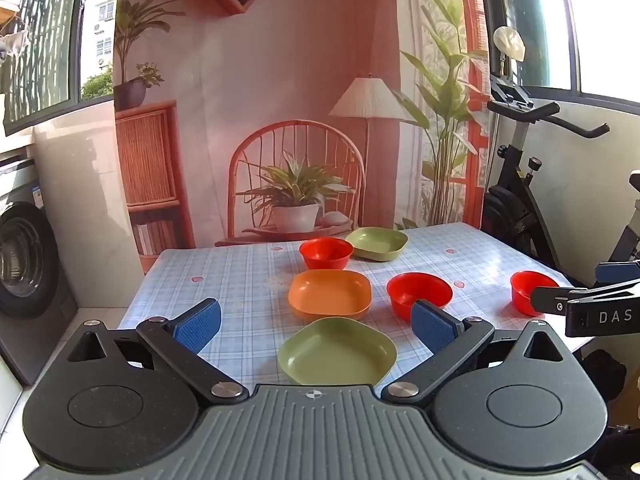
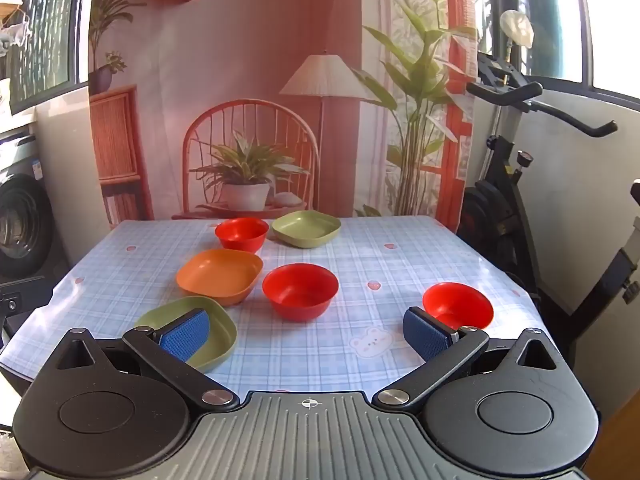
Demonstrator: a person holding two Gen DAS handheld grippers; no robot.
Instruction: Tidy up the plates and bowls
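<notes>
On the checked tablecloth point(image 1: 240, 272) point(image 2: 360, 264) lie a near green plate point(image 1: 336, 350) point(image 2: 222, 330), an orange plate point(image 1: 330, 292) point(image 2: 220, 274), a far green plate point(image 1: 378, 242) point(image 2: 306, 228), and three red bowls: far point(image 1: 326, 252) point(image 2: 242, 232), middle point(image 1: 418, 290) point(image 2: 300, 288), right point(image 1: 528, 286) point(image 2: 458, 304). My left gripper point(image 1: 316, 326) is open and empty, above the near green plate. My right gripper point(image 2: 306, 334) is open and empty near the front edge; its fingers point(image 1: 560, 300) show at the right of the left wrist view, in front of the right bowl.
A printed backdrop point(image 1: 280, 100) hangs behind the table. An exercise bike point(image 1: 528, 184) point(image 2: 512, 200) stands right of the table. A washing machine point(image 1: 20, 264) point(image 2: 20, 220) stands to the left.
</notes>
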